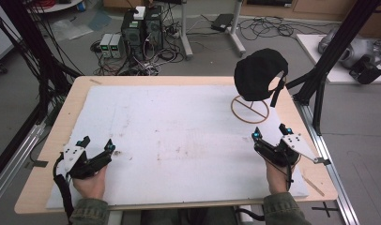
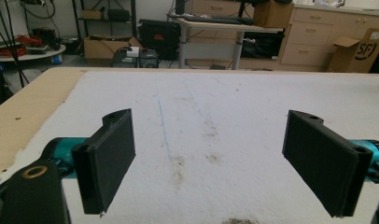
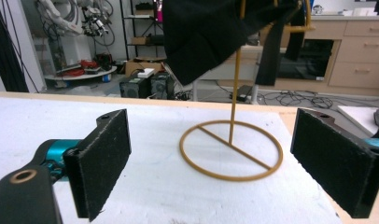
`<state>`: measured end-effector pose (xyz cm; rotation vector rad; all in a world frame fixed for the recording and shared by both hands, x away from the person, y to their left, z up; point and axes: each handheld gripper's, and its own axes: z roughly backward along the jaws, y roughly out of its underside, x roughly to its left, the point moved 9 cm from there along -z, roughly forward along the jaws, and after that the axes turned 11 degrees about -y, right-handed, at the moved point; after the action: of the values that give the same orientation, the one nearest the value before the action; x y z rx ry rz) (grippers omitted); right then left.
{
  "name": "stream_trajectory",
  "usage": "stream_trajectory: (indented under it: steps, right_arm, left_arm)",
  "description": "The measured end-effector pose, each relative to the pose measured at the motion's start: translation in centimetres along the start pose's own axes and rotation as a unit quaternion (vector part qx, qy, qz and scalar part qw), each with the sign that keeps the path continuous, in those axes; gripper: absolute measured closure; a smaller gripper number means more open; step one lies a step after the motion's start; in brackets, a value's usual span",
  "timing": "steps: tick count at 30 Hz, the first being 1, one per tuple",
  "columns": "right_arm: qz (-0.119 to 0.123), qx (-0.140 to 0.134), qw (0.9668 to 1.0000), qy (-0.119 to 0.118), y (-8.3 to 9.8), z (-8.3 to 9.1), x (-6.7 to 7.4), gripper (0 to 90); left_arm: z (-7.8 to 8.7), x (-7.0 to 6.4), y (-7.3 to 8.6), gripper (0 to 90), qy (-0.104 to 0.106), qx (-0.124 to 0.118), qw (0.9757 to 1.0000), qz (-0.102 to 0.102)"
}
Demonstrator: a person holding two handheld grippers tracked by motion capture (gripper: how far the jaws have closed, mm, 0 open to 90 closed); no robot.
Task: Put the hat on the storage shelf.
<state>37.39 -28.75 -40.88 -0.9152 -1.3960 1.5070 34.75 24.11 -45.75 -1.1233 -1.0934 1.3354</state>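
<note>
Black cap (image 1: 259,75) sits draped on a thin gold stand (image 1: 250,109) at about 1 o'clock on the table, well apart from both grippers. Fabric is dark and matte, slumped over the stand top, with a strap hanging down its right side. Stand has a ring base with one cross bar and a slim upright post; in the right gripper view the ring (image 3: 231,150) lies flat on the mat and the cap (image 3: 201,32) hangs above it.

Right gripper (image 1: 270,133) at 4 o'clock, jaws spread wide, nothing between them, pointed toward the stand. Left gripper (image 1: 98,144) at 8 o'clock, jaws also wide, gripping nothing, over bare mat.

Surface: white mat (image 1: 179,136) with faint brown smudges and a thin blue line, laid on a light wood tabletop (image 1: 76,93). Beyond it: grey floor, computer towers (image 1: 141,28) at 11 o'clock, loose cables, black frame posts at both sides.
</note>
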Motion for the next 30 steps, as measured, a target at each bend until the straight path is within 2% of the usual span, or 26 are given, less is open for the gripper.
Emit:
stream_trajectory:
  steps: [6,11,15,30]
  right_arm:
    - [0.000,0.010,0.9999,0.009,1.5,0.3,-0.3,11.3]
    - [0.010,0.027,0.9996,0.008,2.7,0.1,0.0,11.3]
    - [0.018,0.030,0.9994,0.004,3.0,0.0,0.4,11.3]
    - [0.017,0.042,0.9990,-0.003,3.8,-0.3,0.7,11.3]
  left_arm:
    - [-0.1,0.0,0.0,17.2,-0.002,-0.002,1.0000,0.000]
    - [-0.1,0.1,0.1,17.2,-0.003,0.000,1.0000,-0.001]
    - [-0.1,0.2,0.0,17.2,-0.002,-0.001,1.0000,-0.001]
    - [0.0,0.1,0.0,17.2,-0.003,-0.001,1.0000,-0.003]
